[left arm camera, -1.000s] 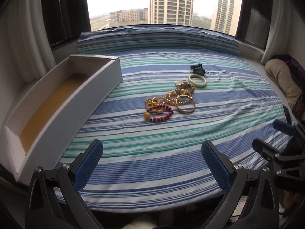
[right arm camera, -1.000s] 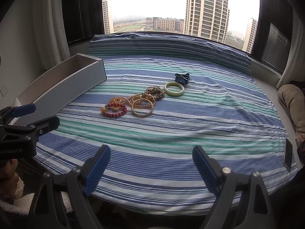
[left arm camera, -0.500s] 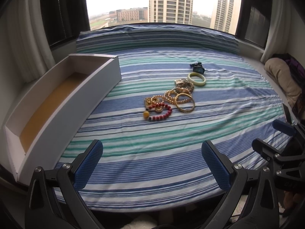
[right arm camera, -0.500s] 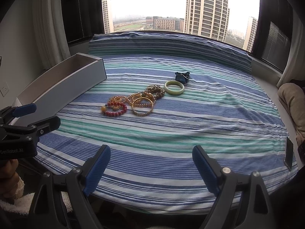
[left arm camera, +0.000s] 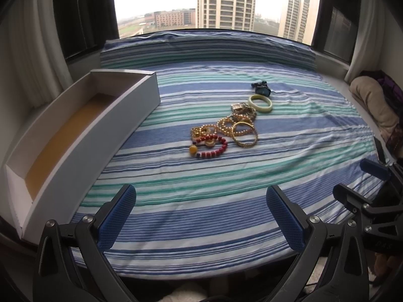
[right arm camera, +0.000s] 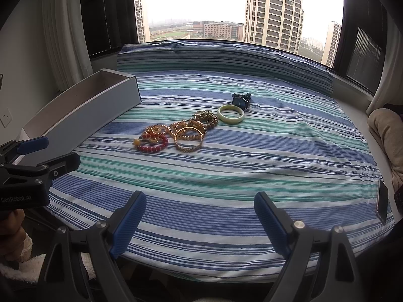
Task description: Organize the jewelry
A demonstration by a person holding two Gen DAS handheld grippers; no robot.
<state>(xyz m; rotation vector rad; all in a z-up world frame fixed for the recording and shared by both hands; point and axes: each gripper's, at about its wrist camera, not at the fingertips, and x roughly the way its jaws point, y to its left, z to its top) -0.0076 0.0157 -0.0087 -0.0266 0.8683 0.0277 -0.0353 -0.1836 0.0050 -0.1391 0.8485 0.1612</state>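
A heap of jewelry lies mid-cloth: a red bead bracelet (left arm camera: 212, 147) (right arm camera: 152, 143), a gold bangle (left arm camera: 244, 135) (right arm camera: 188, 139), gold bead strands (left arm camera: 226, 124), a pale green bangle (left arm camera: 260, 103) (right arm camera: 230, 114) and a small dark blue piece (left arm camera: 262, 88) (right arm camera: 241, 100). A long white open box (left arm camera: 83, 136) (right arm camera: 83, 112) stands to the left of them. My left gripper (left arm camera: 201, 201) and right gripper (right arm camera: 200, 209) both hover open near the front edge, well short of the jewelry, with nothing between the fingers.
The striped blue, green and white cloth (left arm camera: 201, 181) covers the whole surface up to the window. Beige and purple fabric (left arm camera: 372, 105) is piled at the right edge. A dark phone (right arm camera: 381, 202) lies at the cloth's right front corner. A hand (right arm camera: 11, 236) holds the left gripper.
Both views have crept slightly; the jewelry sits a touch higher in frame. Nothing was grasped or moved.
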